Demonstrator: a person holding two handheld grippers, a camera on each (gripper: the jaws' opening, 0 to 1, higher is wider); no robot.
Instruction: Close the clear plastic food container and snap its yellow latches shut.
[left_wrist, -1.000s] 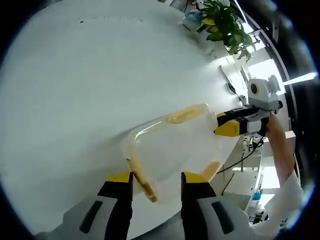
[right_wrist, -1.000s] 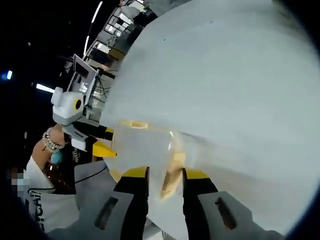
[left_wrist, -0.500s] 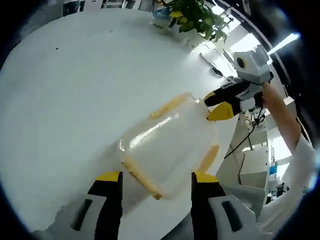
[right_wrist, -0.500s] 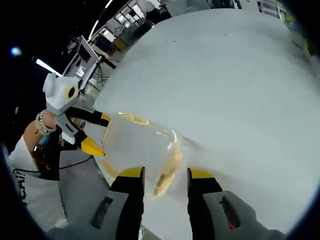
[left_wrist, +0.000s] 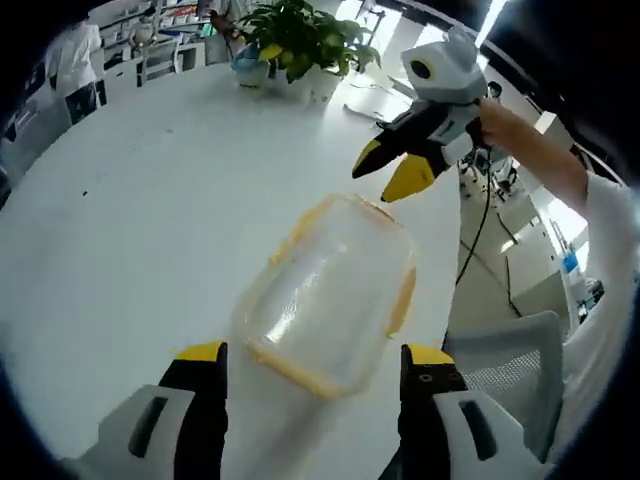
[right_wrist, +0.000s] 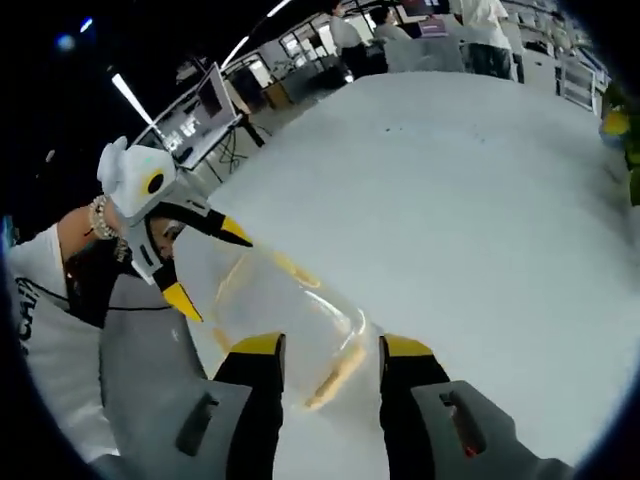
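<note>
A clear plastic food container (left_wrist: 335, 290) with its lid on lies on the white table (left_wrist: 130, 200). Yellow latches (left_wrist: 402, 292) run along its edges; whether they are snapped down I cannot tell. My left gripper (left_wrist: 315, 362) is open, its jaws standing apart just short of the container's near end. The right gripper (left_wrist: 390, 170) hangs open above the far end, not touching. In the right gripper view the container (right_wrist: 285, 300) lies just beyond my open right gripper (right_wrist: 330, 352), a yellow latch (right_wrist: 335, 375) showing between the jaws. The left gripper (right_wrist: 205, 265) is open at its left end.
A potted plant (left_wrist: 300, 35) stands at the far table edge. A grey mesh chair (left_wrist: 510, 360) sits off the table's right side. A person's arm (left_wrist: 540, 150) holds the right gripper. Desks, a monitor (right_wrist: 210, 95) and people stand beyond the table.
Both grippers have drawn back and lifted from the container's ends, and their jaws stand wider apart. The container lies free on the table.
</note>
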